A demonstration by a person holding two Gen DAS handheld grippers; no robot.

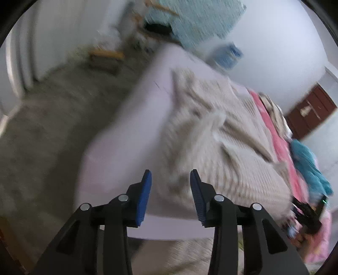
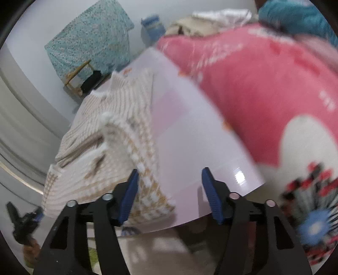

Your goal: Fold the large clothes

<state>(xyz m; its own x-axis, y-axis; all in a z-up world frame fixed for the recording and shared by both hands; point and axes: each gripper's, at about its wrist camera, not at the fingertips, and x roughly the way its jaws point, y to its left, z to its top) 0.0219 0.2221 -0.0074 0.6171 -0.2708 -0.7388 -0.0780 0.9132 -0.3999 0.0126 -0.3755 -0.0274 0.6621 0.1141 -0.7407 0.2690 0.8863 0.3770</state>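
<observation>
A beige and white knitted sweater (image 1: 217, 135) lies on a pale lilac table (image 1: 126, 135); it also shows in the right wrist view (image 2: 109, 143), partly folded with a sleeve across it. My left gripper (image 1: 170, 179) is open and empty, above the table's near edge just left of the sweater. My right gripper (image 2: 169, 179) is open and empty, above the table (image 2: 194, 137) by the sweater's near right corner. The left gripper also shows at the lower left of the right wrist view (image 2: 23, 220). The right gripper shows at the lower right of the left wrist view (image 1: 306, 213).
A pink blanket (image 2: 264, 80) with a white and patterned part lies along the table's right side, with a teal cloth (image 2: 295, 17) and beige clothes (image 2: 190, 27) behind it. A light blue patterned cover (image 2: 90, 38) and wooden frame (image 2: 78, 74) stand by the far wall. Grey floor (image 1: 52, 127) lies left.
</observation>
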